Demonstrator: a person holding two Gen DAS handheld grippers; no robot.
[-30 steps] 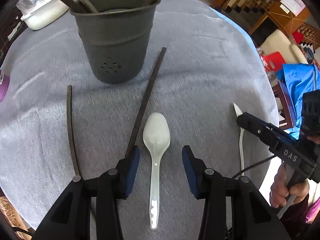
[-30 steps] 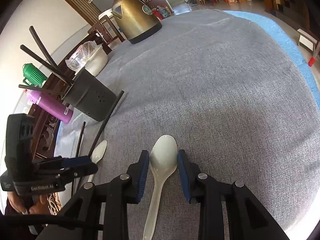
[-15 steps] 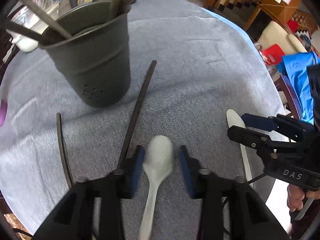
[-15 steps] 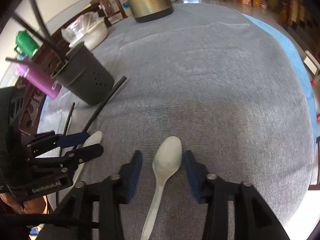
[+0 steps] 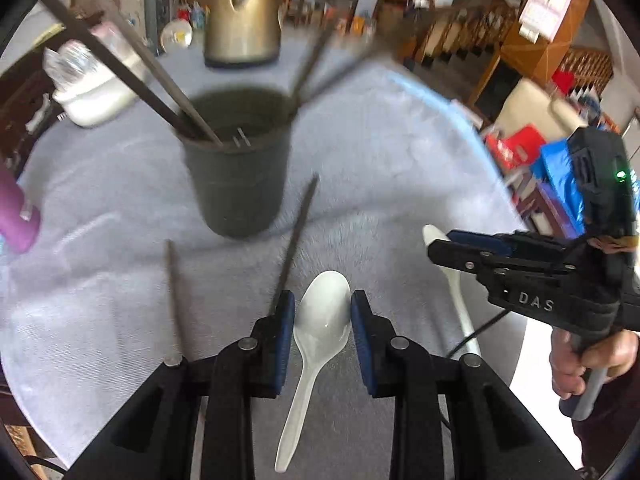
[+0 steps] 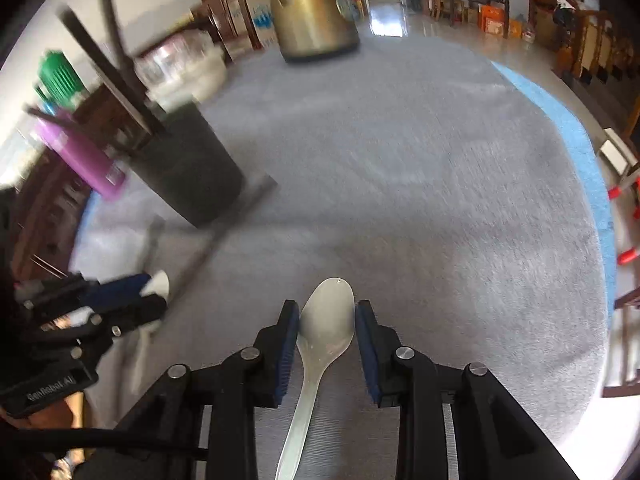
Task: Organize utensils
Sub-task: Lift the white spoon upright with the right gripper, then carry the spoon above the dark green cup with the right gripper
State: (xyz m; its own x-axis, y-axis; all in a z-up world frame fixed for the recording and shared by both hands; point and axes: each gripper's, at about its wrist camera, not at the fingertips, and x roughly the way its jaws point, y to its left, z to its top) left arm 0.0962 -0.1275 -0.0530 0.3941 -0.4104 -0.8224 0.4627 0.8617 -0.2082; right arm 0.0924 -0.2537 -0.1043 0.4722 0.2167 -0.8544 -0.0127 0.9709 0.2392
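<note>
My left gripper (image 5: 322,312) is shut on the bowl of a white spoon (image 5: 320,320) and holds it above the grey tablecloth. My right gripper (image 6: 326,322) is shut on a second white spoon (image 6: 326,328), also lifted; that gripper (image 5: 452,246) and its spoon (image 5: 460,292) show at the right of the left wrist view. A dark grey utensil holder (image 5: 240,168) with several dark chopsticks stands ahead of the left gripper; it shows at the left of the right wrist view (image 6: 188,172). Two dark chopsticks (image 5: 298,236) (image 5: 173,300) lie on the cloth before it.
A gold kettle (image 5: 242,24) stands at the far side of the table. A white container (image 5: 96,100) and a purple bottle (image 5: 16,216) sit at the left. The table edge (image 5: 496,184) curves at the right, with chairs and clutter beyond.
Both grippers closed on their spoons and lifted them off the cloth. Both views tilted up, so the holder and kettle now show higher and farther.
</note>
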